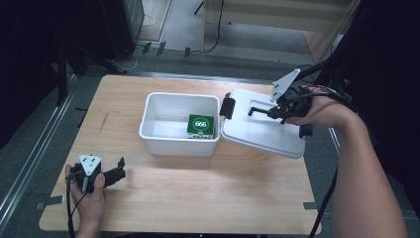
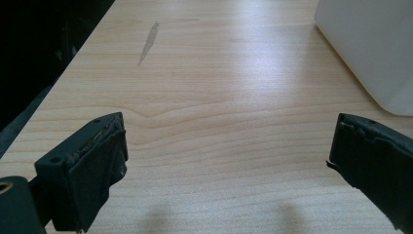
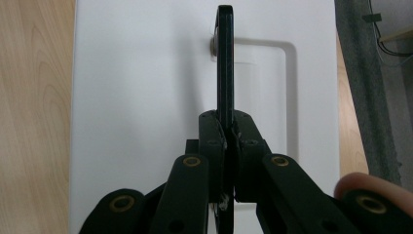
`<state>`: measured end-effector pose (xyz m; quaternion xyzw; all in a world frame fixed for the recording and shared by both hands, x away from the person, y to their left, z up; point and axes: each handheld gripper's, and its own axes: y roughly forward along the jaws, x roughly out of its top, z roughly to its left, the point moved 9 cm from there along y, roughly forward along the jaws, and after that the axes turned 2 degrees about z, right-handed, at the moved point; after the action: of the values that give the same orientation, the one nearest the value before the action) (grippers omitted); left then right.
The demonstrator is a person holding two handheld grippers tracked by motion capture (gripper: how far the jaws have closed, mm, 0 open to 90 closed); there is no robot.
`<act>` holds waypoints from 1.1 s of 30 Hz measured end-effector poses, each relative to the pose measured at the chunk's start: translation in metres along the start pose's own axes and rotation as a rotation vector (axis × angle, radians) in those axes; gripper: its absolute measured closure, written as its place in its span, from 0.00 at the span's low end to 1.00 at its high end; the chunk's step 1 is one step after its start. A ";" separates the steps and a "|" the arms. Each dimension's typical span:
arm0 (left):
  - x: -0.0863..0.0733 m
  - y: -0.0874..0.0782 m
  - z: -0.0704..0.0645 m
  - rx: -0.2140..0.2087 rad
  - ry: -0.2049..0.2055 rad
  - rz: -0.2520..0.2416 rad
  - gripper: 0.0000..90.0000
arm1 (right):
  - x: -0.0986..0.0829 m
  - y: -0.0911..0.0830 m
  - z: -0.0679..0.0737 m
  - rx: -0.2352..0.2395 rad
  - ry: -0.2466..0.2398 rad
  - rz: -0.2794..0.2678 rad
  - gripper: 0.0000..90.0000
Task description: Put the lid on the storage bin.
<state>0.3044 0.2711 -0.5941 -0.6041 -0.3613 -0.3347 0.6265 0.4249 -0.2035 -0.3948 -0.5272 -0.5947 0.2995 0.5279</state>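
I take the white rectangular plastic bin (image 1: 179, 124) in the middle of the light wooden table (image 1: 198, 198) as my landmark. Inside it, against its right wall, lies a green card with a white circle and the figures 666 (image 1: 200, 125). Just to the right of the bin, touching its right rim, the flat white plastic lid (image 1: 257, 131) sits tilted, its near edge raised off the table; a black latch (image 1: 227, 107) on the lid's left end lies next to the bin's rim. My right gripper (image 1: 278, 111) is over the lid, to the right of the bin, and in the right gripper view its jaws are pressed together on the lid's thin black handle (image 3: 225, 63) — the bar stands up on edge out of the lid's recessed panel and runs straight away from the jaws. The hand (image 1: 324, 111) around that gripper comes in from the right side, well to the right of the bin. My left gripper (image 1: 116, 171) rests low on the table in front of the bin and off to its left, well apart from it, held in the other hand (image 1: 89, 196). Its jaws stand wide apart with nothing between them — bare wood lies between the pads, and a rounded corner of the bin (image 2: 375, 48) shows at the upper right of the left gripper view.
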 end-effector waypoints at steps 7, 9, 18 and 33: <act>0.000 0.000 0.000 0.002 0.002 0.001 0.01 | 0.023 0.004 -0.001 0.015 -0.030 -0.004 0.95; 0.000 0.000 0.000 0.002 0.002 0.000 0.01 | 0.029 0.006 0.000 0.022 -0.030 -0.009 0.95; 0.000 -0.001 0.000 0.020 0.020 0.003 0.01 | 0.057 0.022 0.003 0.063 -0.038 -0.026 0.95; -0.001 0.000 0.001 0.031 0.014 0.004 0.01 | 0.123 0.039 0.009 0.084 -0.106 -0.053 0.95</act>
<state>0.3038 0.2722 -0.5944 -0.5926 -0.3608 -0.3318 0.6392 0.4423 -0.0757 -0.3944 -0.4718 -0.6226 0.3376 0.5251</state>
